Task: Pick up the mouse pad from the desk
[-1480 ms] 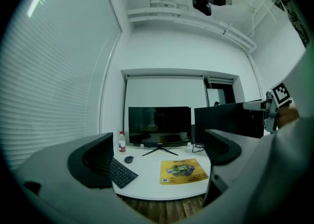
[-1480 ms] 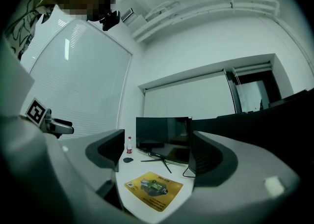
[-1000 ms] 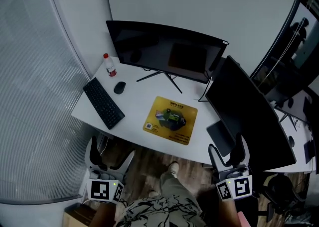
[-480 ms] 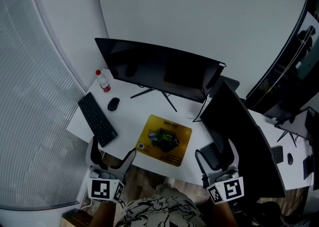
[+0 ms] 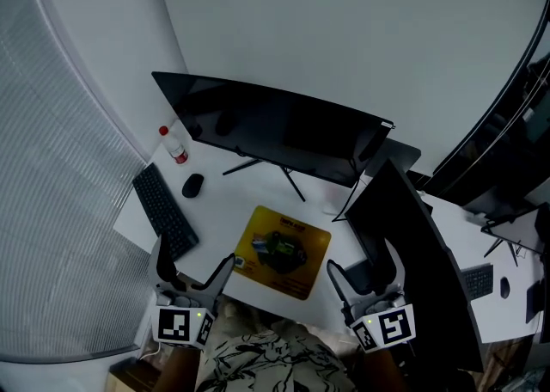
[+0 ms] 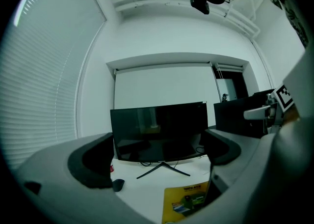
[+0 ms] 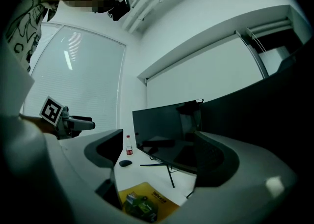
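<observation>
A yellow mouse pad (image 5: pixel 279 251) with a dark green picture in its middle lies flat on the white desk (image 5: pixel 228 201), near the front edge. It also shows low in the left gripper view as the mouse pad (image 6: pixel 189 200) and in the right gripper view as the mouse pad (image 7: pixel 144 203). My left gripper (image 5: pixel 196 272) hangs open at the desk's front edge, left of the pad. My right gripper (image 5: pixel 365 274) is open too, just right of the pad's near corner. Both hold nothing.
A wide dark monitor (image 5: pixel 275 128) stands behind the pad on a V-shaped foot. A second dark monitor (image 5: pixel 412 253) stands at the right. A black keyboard (image 5: pixel 163 210), a black mouse (image 5: pixel 192 185) and a red-capped bottle (image 5: pixel 174 145) sit at the left.
Both grippers have come up and forward to the desk's front edge on either side of the pad. The head view has shifted, so the desk sits lower and closer in it.
</observation>
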A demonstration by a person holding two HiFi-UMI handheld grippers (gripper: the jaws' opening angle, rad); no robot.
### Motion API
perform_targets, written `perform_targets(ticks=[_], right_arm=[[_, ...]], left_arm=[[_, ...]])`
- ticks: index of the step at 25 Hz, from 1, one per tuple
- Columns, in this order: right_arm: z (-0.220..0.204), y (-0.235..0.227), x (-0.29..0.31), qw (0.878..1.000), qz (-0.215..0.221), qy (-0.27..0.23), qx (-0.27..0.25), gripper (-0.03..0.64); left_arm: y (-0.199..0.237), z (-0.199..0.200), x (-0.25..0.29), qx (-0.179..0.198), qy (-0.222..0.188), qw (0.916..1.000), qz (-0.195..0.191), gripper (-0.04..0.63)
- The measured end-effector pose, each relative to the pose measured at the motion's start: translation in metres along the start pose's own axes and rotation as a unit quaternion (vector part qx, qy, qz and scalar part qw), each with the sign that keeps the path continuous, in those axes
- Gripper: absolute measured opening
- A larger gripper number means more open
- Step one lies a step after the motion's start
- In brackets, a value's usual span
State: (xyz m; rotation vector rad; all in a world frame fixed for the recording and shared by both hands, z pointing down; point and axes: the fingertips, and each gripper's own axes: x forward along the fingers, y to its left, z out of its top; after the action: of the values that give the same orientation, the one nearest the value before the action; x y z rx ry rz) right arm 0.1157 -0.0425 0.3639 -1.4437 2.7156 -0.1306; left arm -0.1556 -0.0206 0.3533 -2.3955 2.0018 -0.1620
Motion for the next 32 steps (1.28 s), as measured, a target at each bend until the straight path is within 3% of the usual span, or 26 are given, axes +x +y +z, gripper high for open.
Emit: perform_targets(ticks=[7, 12, 17, 20, 32], right_arm=[[-0.026, -0.016, 0.006, 0.998, -0.057, 0.017, 0.004, 0.446], [-0.042, -0.025, 0.013, 0.991, -0.125, 0.042, 0.0, 0.446], [-0.054, -0.029, 0.025, 0.982, -0.181, 0.047, 0.001, 0.446], [-0.071, -0.034, 0.029, 0.975, -0.21, 0.075, 0.005, 0.446], [-0.188, -0.05, 0.052, 0.956, -0.21, 0.199, 0.038, 0.445]], left_arm=[[0.001, -0.022, 0.044, -0.003, 0.008, 0.9985, -0.054, 0.56], [0.018, -0.031, 0.075, 0.001, 0.015, 0.995, -0.099, 0.552], [0.037, -0.056, 0.102, 0.001, 0.046, 0.9888, -0.142, 0.551], [0.037, -0.076, 0.118, -0.003, 0.072, 0.9831, -0.168, 0.548], [0.015, -0.181, 0.148, -0.02, 0.17, 0.9625, -0.21, 0.538]])
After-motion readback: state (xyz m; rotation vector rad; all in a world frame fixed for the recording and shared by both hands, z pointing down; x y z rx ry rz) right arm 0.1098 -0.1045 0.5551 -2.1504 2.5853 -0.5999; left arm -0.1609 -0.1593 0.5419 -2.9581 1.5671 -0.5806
